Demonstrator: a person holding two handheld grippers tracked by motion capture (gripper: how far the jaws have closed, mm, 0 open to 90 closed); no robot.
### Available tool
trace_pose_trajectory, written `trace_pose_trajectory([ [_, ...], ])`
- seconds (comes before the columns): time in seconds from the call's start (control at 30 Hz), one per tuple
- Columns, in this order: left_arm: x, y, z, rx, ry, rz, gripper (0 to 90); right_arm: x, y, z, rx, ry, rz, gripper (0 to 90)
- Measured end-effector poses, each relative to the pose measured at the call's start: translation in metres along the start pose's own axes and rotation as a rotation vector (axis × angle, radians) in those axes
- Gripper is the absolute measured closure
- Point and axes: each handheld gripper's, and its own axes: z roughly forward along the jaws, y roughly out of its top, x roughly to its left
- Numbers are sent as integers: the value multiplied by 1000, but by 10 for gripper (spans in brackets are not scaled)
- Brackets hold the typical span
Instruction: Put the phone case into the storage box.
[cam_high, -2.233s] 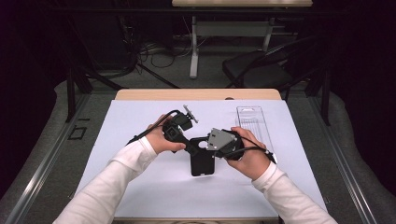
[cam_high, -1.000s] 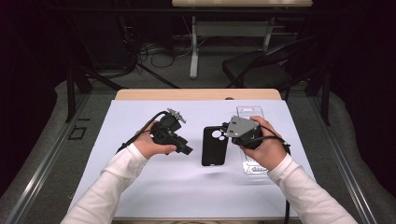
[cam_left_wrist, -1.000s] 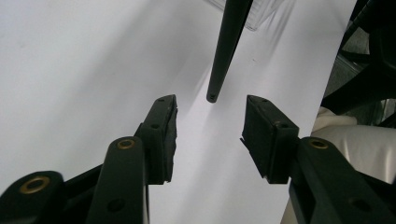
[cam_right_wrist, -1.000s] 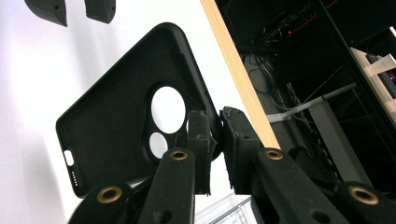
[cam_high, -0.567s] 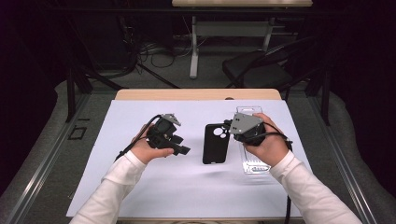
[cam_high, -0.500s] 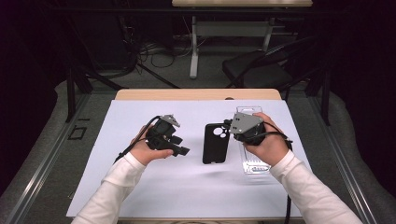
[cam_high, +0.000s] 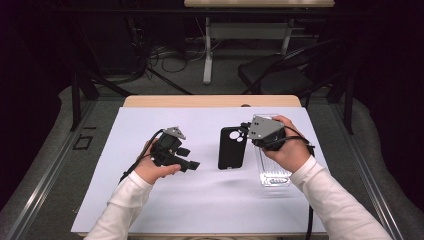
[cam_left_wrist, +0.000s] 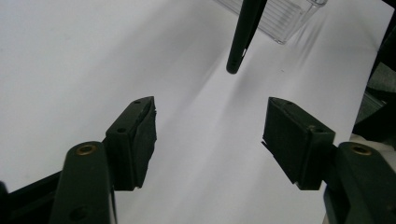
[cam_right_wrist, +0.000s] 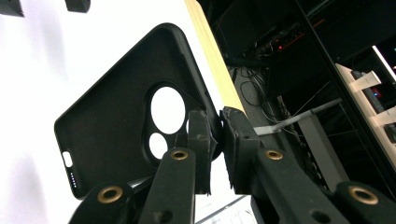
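since 2.2 s ago the two grippers have split apart: they were bunched together over the phone case at frame centre, now the left gripper (cam_high: 192, 164) sits centre-left and the right gripper (cam_high: 246, 131) centre-right; little change over the last half second.

phone case (cam_high: 231, 148), black, hangs just right of centre in the high view, apparently lifted off the white sheet (cam_high: 150, 210) going by the shadow under it. right gripper pinches its rim beside the camera cutouts, jaws nearly closed on the thin wall (right gripper view). left gripper's jaws are spread wide, nothing between them, aimed at the case's lower end (cam_left_wrist: 243, 37). clear plastic box (cam_high: 272, 172) lies below the right hand (cam_high: 287, 150), near the sheet's right edge.

my read: step in hand is holding the case steady for a second grip or placing. the rim pinch is narrow, so keep the wrist still, avoid twisting, and bring the left in square on the free edge before loading it.
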Motion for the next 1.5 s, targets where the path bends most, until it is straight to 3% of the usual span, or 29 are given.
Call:
trace_pose_trajectory([
  [0.2, 3, -1, -6, -26, 0, 3, 288, -10, -2, -4, 0, -21, -2, 819],
  [0.47, 8, -4, -10, -45, 10, -33, 249, -22, -5, -12, 12, -50, 1, 819],
  [0.67, 10, -7, -14, -57, 11, -14, 149, -31, -11, -19, 19, -77, 8, 820],
  [1.5, 13, -12, -20, -59, 37, 5, 139, -55, -40, -43, 76, -160, 8, 819],
])
